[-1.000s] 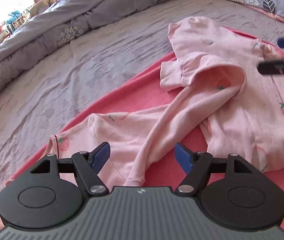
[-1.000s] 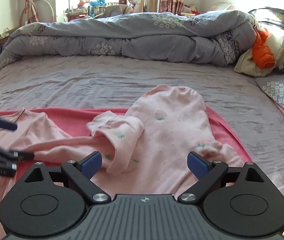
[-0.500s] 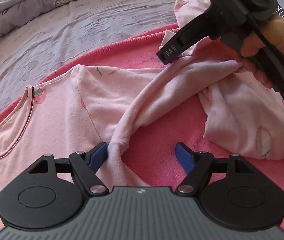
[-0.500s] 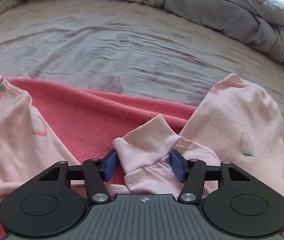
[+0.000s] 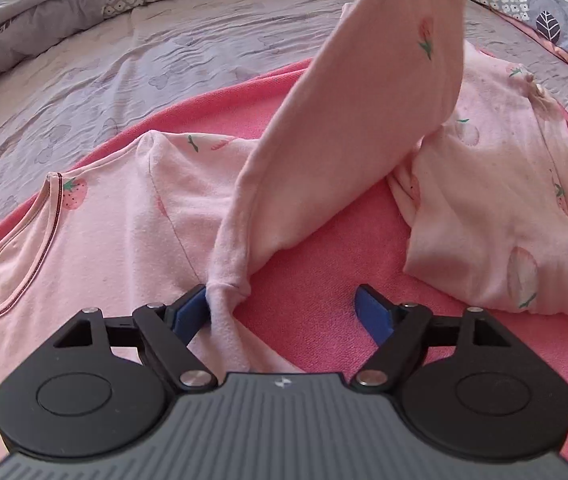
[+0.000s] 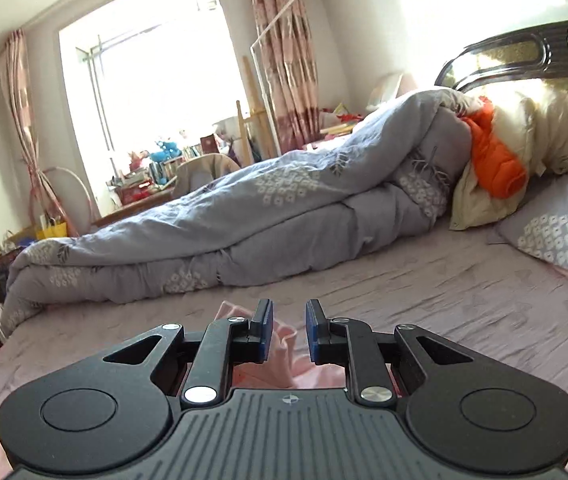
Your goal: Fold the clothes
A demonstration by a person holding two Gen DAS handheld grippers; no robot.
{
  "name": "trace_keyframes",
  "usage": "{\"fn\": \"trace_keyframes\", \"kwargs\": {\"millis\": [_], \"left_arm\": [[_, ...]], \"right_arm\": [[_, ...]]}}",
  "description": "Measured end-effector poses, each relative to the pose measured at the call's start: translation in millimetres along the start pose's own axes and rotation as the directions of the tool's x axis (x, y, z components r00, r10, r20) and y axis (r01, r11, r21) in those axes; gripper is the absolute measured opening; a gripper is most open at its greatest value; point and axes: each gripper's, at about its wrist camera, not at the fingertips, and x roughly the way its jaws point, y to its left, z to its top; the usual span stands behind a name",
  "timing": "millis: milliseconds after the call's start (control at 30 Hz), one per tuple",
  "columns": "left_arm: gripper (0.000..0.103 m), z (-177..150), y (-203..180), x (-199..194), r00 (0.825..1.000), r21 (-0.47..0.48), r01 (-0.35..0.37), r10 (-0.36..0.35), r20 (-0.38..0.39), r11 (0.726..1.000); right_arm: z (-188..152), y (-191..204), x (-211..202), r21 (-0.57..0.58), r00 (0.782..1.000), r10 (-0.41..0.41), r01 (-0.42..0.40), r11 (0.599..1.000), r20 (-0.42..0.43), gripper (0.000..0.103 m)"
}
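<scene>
Pink cotton sleeve [image 5: 364, 120], pinched high by the nearly closed right gripper [image 6: 288, 334], rises toward one o'clock and may slip free, since the left gripper [image 5: 284, 312] fingers gape open.

left claw [image 5: 281, 312] agape | sleeve [image 5: 348, 120] lifted, touching left pad | shirt [image 5: 115, 216] flat

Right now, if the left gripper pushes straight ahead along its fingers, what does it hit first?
Most likely the pink sleeve: it already lies between the open fingers of the left gripper, touching the left pad, and rises ahead. Beyond it lies the red towel. Depth is uncertain in the fisheye view.
</scene>
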Motion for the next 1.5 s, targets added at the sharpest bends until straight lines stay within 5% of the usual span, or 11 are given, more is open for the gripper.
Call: {"fn": "trace_keyframes", "kwargs": {"millis": [233, 333, 533, 633, 767, 867, 967, 1133, 1233, 1367, 1500], "left_arm": [[0.086, 1, -4, 3, 1.0, 0.013, 0.001, 0.0, -0.011, 1.0], [0.086, 2, -5, 3, 1.0, 0.01, 0.0, 0.0, -0.016, 1.0], [0.087, 3, -5, 5, 1.0, 0.004, -0.005, 0.005, -0.014, 1.0], [0.088, 3, -5, 5, 1.0, -0.001, -0.007, 0.007, -0.011, 1.0], [0.088, 3, -5, 5, 1.0, -0.011, -0.006, 0.006, -0.008, 1.0], [0.089, 2, -4, 5, 1.0, -0.011, -0.001, 0.001, -0.001, 1.0], [0.091, -1, -4, 5, 1.0, -0.009, 0.006, -0.006, 0.015, 1.0], [0.091, -1, -1, 3, 0.999, -0.003, 0.025, -0.025, 0.02, 1.0], [0.091, -1, -1, 3, 0.999, 0.009, 0.035, -0.035, 0.016, 0.999], [0.091, 0, -1, 3, 0.999, 0.016, 0.041, -0.041, 0.01, 0.999], [0.091, 2, -2, 3, 0.999, 0.02, 0.038, -0.038, 0.001, 0.999]], "right_arm": [[-59, -38, 6, 0.132, 0.936, -0.063, 0.115, 0.985, -0.346, 0.024], [-63, -13, 35, 0.137, 0.934, -0.039, 0.093, 0.986, -0.354, 0.044], [-55, 59, 139, 0.048, 0.913, -0.082, 0.11, 0.993, -0.399, 0.045], [-65, 94, 190, -0.057, 0.887, -0.193, 0.187, 0.981, -0.419, 0.045], [-93, 116, 238, -0.231, 0.818, -0.405, 0.337, 0.913, -0.408, 0.062], [-110, 101, 248, -0.245, 0.797, -0.432, 0.359, 0.901, -0.422, 0.043], [-102, 84, 227, -0.148, 0.836, -0.369, 0.338, 0.929, -0.406, 0.025], [-64, 49, 142, 0.088, 0.922, -0.221, 0.261, 0.961, -0.319, 0.024], [-56, 31, 84, 0.138, 0.944, -0.179, 0.224, 0.965, -0.279, 0.025], [-70, 11, 30, 0.067, 0.918, -0.259, 0.291, 0.954, -0.3, 0.025], [-98, -12, 10, 0.038, 0.831, -0.343, 0.398, 0.917, -0.439, 0.023]]}}
